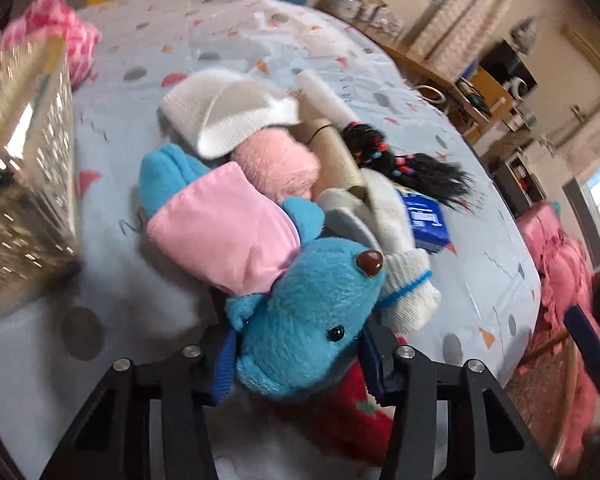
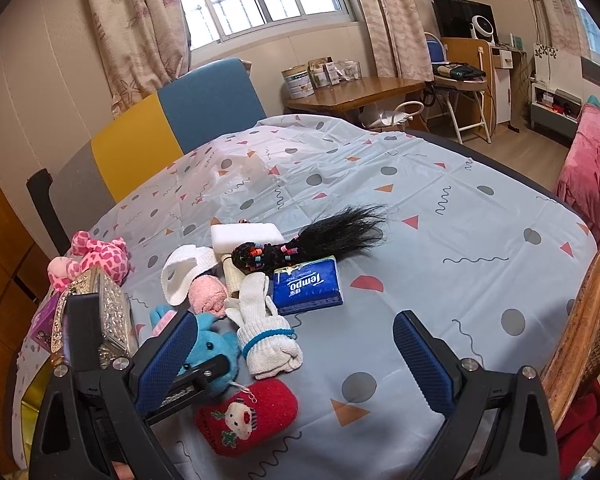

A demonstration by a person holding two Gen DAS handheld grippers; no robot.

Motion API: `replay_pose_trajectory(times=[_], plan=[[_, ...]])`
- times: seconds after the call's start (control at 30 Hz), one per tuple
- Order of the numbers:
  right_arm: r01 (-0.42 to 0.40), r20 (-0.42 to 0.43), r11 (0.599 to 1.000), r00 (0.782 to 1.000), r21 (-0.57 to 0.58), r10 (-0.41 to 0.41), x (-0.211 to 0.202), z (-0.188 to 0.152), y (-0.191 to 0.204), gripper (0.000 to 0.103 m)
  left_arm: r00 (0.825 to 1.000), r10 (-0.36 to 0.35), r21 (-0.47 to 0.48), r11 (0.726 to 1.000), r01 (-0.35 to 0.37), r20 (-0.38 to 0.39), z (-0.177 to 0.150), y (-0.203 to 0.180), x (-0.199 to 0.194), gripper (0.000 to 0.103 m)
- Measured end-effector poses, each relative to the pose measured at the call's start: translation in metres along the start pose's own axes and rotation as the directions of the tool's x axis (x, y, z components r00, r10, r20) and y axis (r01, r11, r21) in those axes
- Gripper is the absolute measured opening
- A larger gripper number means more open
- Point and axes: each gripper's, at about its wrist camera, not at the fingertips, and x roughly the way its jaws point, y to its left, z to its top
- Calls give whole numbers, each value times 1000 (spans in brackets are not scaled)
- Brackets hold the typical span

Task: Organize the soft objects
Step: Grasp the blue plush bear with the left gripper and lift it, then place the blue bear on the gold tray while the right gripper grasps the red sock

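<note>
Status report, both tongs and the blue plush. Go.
Left tongs clamped on blue plush toy's head. Right tongs open, empty, above tablecloth. White gloves and red mitten crowd the plush.

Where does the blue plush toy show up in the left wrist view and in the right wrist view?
Left wrist view: the blue plush toy fills the lower centre, between the left gripper pads.
Right wrist view: it lies at lower left, partly behind the right gripper.
Shared landmark: the white glove beside it.

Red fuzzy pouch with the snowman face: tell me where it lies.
In the right wrist view, the red fuzzy pouch lies nearest the camera on the patterned tablecloth, just below the blue plush toy.
</note>
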Motion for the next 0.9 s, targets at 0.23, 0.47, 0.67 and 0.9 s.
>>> replay_pose_trajectory(times=[0.23, 0.47, 0.67, 0.9], plan=[[8, -21, 1000, 1000, -7, -8, 2, -1, 1, 100, 997, 28, 111, 993, -35, 69, 25, -6, -41, 51], [20, -69, 999, 997, -26, -22, 9, -2, 5, 100, 984, 96, 61, 992, -106, 152, 81, 19, -65, 51], [19, -106, 999, 994, -41, -23, 15, -3, 7, 100, 960, 181, -33, 983, -178, 213, 120, 66, -89, 51], [11, -193, 999, 981, -51, -21, 28, -5, 11, 100, 921, 265, -137, 962, -234, 285, 127, 119, -133, 52]])
